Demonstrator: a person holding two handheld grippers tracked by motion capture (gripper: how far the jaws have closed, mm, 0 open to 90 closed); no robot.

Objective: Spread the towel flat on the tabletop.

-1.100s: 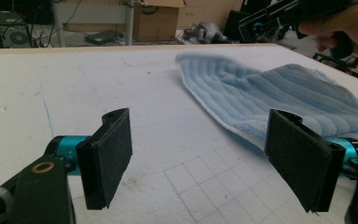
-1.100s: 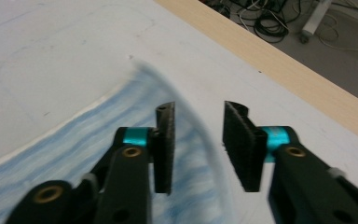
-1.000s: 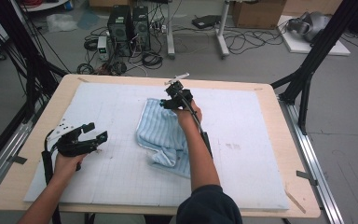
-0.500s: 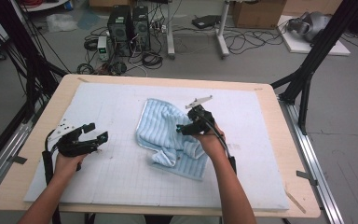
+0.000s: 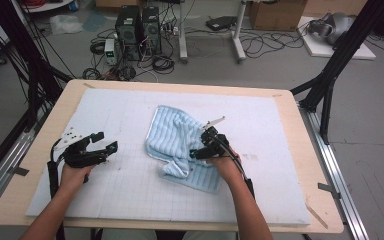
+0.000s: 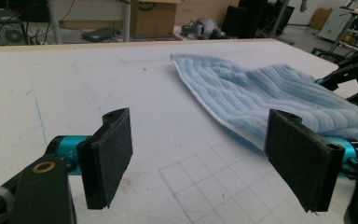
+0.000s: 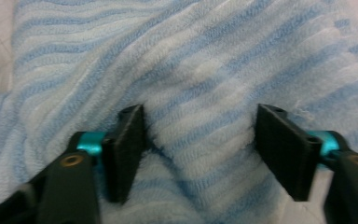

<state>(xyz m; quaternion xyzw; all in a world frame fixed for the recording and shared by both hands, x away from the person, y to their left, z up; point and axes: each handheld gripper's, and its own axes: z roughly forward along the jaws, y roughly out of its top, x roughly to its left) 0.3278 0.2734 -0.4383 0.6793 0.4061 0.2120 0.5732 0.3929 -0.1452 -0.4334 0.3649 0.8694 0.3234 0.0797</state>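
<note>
Right hand-held gripper (image 5: 200,145) lower, closing (towel (image 7: 205,60) between)

towel (image 7: 205,60): edges cut off, right gripper view | pad contact: unclear

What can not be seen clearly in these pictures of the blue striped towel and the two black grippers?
- Whether the right gripper pinches the blue striped terry towel: in the right gripper view its pads sink into pile with cloth between them; they were just closing.
- Towel's underside and folded-under part: high view, hidden by its own layers.
- Towel's right end: left gripper view, behind the left gripper pad.
</note>
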